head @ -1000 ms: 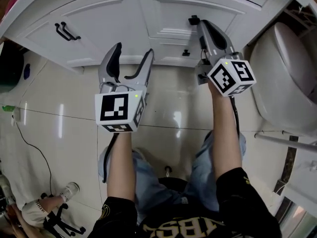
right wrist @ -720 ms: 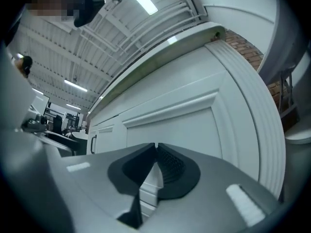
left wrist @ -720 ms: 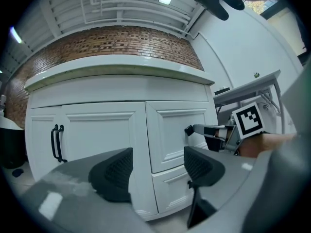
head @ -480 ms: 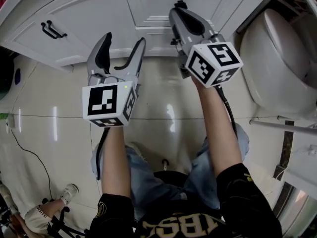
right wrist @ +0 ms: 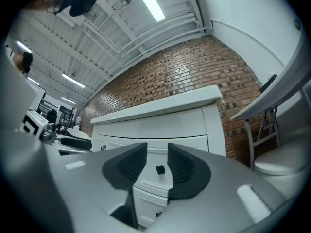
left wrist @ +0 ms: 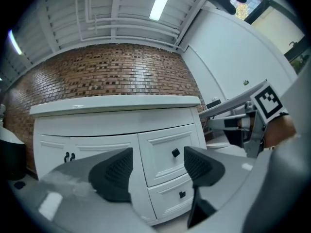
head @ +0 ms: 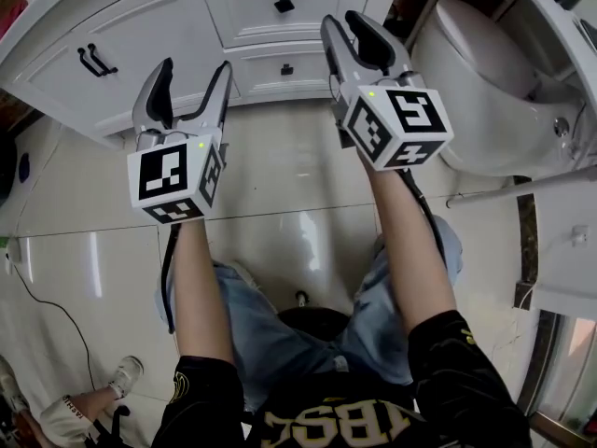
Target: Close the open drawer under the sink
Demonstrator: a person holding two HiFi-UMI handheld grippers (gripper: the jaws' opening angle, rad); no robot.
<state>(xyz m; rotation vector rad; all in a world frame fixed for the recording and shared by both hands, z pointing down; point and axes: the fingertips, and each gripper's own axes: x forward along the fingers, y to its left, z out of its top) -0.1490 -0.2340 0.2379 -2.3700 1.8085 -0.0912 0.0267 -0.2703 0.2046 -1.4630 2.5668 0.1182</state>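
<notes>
The white sink cabinet (head: pixel 159 26) fills the top of the head view. Its upper drawer (head: pixel 252 7) and lower drawer (head: pixel 256 71), each with a black knob, both sit flush with the cabinet front. My right gripper (head: pixel 345 21) hovers in front of the drawers without touching them. Its jaws are opening with a narrow gap, and nothing is between them. In the right gripper view the upper knob (right wrist: pixel 160 169) shows through that gap, well beyond the pads. My left gripper (head: pixel 194 68) is held wide open and empty, off the cabinet, facing the same drawers (left wrist: pixel 167 157).
A white toilet (head: pixel 485 82) stands right of the cabinet, with a metal bar (head: pixel 522 189) below it. The left cabinet door carries two black handles (head: pixel 90 61). A thin cable (head: pixel 56 287) lies on the glossy tile floor at left. The person's knees are below the grippers.
The right gripper was shut at the upper drawer's knob; it has come off it, pulled back and risen, and its jaws have parted. The left gripper also drew back and up, still open.
</notes>
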